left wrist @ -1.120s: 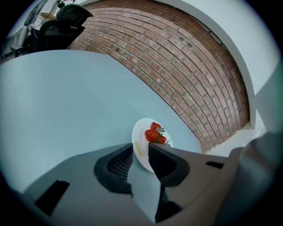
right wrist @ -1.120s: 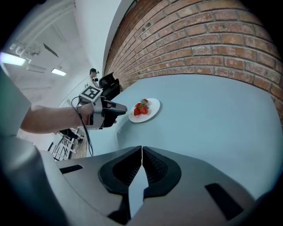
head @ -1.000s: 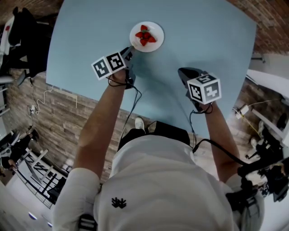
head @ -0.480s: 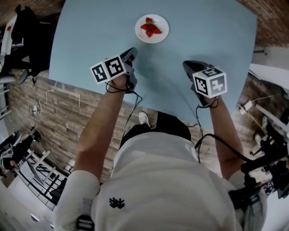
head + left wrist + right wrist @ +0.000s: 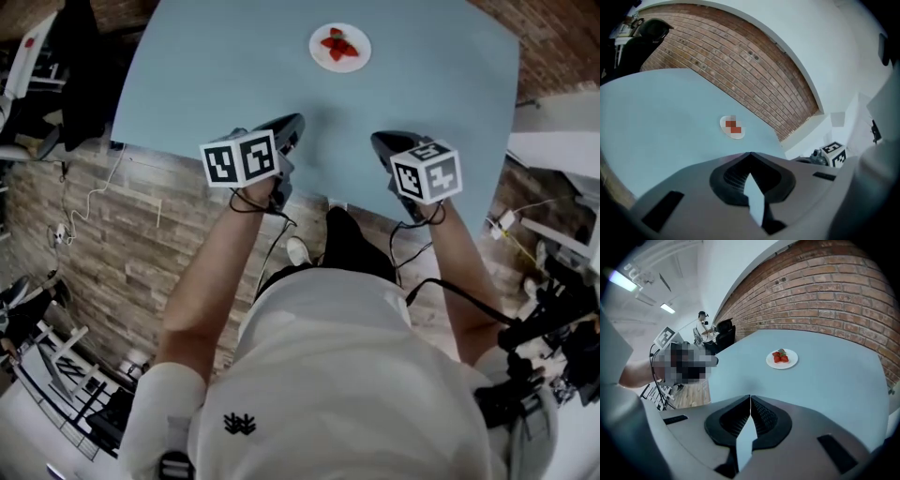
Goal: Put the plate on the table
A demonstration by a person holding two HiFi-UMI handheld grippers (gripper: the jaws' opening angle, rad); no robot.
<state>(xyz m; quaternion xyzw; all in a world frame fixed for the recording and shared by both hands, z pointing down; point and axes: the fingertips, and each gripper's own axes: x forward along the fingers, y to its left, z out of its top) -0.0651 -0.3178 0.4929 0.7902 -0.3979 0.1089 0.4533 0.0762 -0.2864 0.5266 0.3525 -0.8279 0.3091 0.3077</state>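
Sitting on the blue desk (image 5: 216,75), well away from both claws, is the white plate (image 5: 320,52) of strawberries (image 5: 339,43). The left claw (image 5: 296,122) and right claw (image 5: 376,142) are each pressed together, holding nothing. The plate looks hard and breakable; pinch its rim and keep it flat.

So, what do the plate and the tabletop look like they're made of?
Plate: white and smooth, likely glazed ceramic or hard plastic. Its even surface shows no texture, so I can't tell which.
Table: pale blue and matte, probably laminate or painted board, judging by the flat uniform colour with no grain or glare.
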